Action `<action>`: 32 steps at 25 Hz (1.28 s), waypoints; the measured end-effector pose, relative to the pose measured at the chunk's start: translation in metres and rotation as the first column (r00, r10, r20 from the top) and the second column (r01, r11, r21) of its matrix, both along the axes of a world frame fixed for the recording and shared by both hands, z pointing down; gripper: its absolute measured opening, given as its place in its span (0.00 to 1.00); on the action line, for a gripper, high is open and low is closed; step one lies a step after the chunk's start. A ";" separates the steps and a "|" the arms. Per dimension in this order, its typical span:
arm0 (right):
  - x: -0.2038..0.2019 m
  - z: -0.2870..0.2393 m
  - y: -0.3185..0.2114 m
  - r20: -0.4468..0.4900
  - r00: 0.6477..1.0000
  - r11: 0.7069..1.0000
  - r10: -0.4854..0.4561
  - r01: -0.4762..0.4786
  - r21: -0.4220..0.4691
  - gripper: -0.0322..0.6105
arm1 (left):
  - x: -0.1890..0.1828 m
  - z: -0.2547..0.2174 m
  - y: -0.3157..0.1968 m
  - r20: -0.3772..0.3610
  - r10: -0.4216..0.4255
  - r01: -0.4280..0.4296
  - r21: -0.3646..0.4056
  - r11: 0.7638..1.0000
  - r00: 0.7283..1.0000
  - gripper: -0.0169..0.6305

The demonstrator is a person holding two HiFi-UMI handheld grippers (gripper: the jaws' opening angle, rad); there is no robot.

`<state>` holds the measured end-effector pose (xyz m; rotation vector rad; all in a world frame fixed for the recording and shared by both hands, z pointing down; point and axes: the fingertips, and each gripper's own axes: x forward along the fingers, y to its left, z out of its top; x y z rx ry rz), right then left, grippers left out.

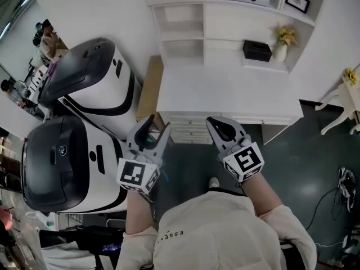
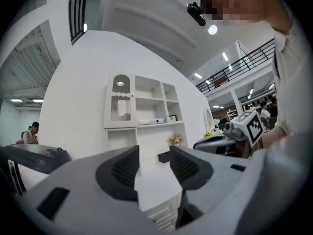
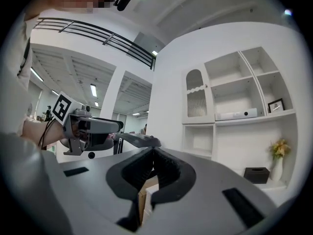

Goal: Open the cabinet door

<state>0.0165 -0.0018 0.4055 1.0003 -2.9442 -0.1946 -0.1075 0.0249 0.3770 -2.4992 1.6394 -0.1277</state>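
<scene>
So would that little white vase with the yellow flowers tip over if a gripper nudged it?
Probably: the vase looks narrow and tall, with flowers above, so it is likely top-heavy. Its smooth white surface suggests ceramic, so it may be slippery and breakable.

We see a black box [image 1: 257, 50] and a flower vase [image 1: 280, 53] standing just beside each other near the back right corner of the white cabinet counter [image 1: 225, 94].
</scene>
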 end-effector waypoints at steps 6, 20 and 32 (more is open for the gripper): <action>0.056 -0.010 -0.092 -0.011 1.000 1.000 0.004 -0.004 0.006 0.07 | 0.053 -0.014 -0.086 0.011 -0.024 0.024 0.037 0.999 1.000 0.32; 0.106 -0.070 -0.249 0.007 0.999 0.996 0.035 -0.036 0.086 0.07 | 0.097 -0.079 -0.254 0.074 -0.001 -0.008 0.123 0.992 0.997 0.32; 0.090 -0.131 -0.380 0.003 0.993 0.976 0.118 -0.116 0.186 0.07 | 0.108 -0.205 -0.415 0.178 0.053 -0.111 0.334 0.936 0.983 0.32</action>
